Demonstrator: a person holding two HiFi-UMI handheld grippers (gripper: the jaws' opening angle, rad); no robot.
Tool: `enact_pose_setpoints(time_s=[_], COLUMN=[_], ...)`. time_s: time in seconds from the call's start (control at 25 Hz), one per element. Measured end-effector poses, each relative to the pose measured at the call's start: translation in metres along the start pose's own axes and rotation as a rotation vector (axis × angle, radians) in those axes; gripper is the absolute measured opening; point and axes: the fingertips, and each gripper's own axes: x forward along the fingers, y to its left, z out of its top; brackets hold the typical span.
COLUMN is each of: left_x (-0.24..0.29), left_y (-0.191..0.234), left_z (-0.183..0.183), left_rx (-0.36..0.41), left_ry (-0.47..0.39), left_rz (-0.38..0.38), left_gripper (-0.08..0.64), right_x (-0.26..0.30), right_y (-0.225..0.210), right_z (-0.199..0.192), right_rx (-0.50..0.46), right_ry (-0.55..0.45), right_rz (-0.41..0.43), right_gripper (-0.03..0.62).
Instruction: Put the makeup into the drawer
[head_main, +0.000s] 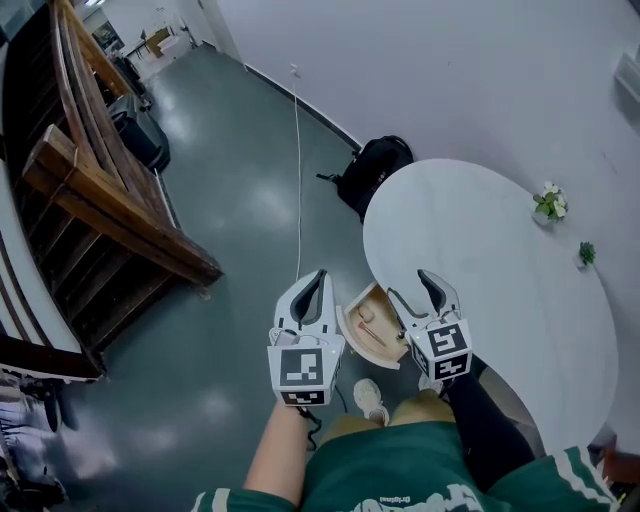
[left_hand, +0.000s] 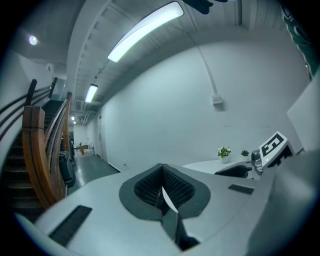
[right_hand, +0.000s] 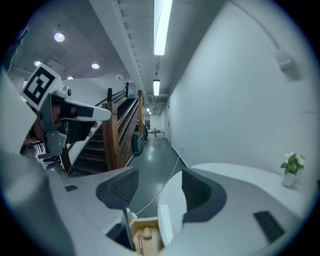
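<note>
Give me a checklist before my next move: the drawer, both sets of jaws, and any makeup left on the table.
1. Drawer open: ok, it stands out at the edge of the table.
2. Makeup inside: ok, a red stick and a pale item lie in it.
3. Right gripper free: ok, jaws apart with nothing between them.
4. Left gripper free: ok, jaws together on nothing.
5. Table cleared of makeup: cannot tell. Only two small plants show, and the near edge is hidden.

Pale bare wood on the drawer (head_main: 372, 332), smooth matt white across the desk (head_main: 500, 250). The floor (head_main: 240, 190) gleams glossy, probably polished concrete. The fingers (right_hand: 120, 187) show dark, ribbed, matt faces.
</note>
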Motion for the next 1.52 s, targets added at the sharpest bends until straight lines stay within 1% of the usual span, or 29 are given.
enact_pose_setpoints(time_s=[0.16,0.36,0.56,0.64,0.72,0.88,0.92,0.96,1.08,1.28,1.52], left_x=[0.000,0.002,0.003,0.002,0.001,0.000,-0.001,-0.001,-0.004,-0.008,-0.013], left_y=[-0.002,-0.002,-0.006,-0.009,-0.010,-0.010,-0.010,-0.010,-0.008,-0.005,-0.003], left_z=[0.017,0.031,0.045,0.050,0.054,0.058,0.057,0.057,0.059,0.061,0.063], left_rx=[0.014,0.024,0.010,-0.001,-0.011,0.000,0.002,0.002,0.005,0.008,0.011], left_ry=[-0.027,-0.042,-0.065,-0.072,-0.076,-0.083,-0.083,-0.083,-0.089,-0.098,-0.103], left_rz=[-0.005,-0.006,-0.031,-0.044,-0.052,-0.047,-0.045,-0.043,-0.033,-0.024,-0.018], left_gripper=[0.000,0.000,0.000,0.000,0.000,0.000,0.000,0.000,0.000,0.000,0.000], right_x=[-0.023,-0.046,-0.060,-0.061,-0.062,-0.062,-0.062,-0.063,-0.063,-0.063,-0.064], right_y=[-0.010,-0.019,-0.017,-0.015,-0.015,-0.014,-0.014,-0.015,-0.013,-0.007,-0.004], right_z=[0.046,0.090,0.122,0.127,0.129,0.133,0.132,0.130,0.128,0.128,0.130], right_rx=[-0.046,-0.060,-0.090,-0.101,-0.110,-0.108,-0.109,-0.110,-0.113,-0.166,-0.156], right_ry=[-0.099,-0.188,-0.262,-0.272,-0.277,-0.270,-0.269,-0.268,-0.260,-0.244,-0.250], right_rz=[-0.015,-0.018,-0.007,0.004,0.004,0.003,0.000,0.000,0.015,0.012,0.014], right_gripper=[0.281,0.282,0.279,0.264,0.222,0.098,0.058,0.005,0.003,0.003,0.003])
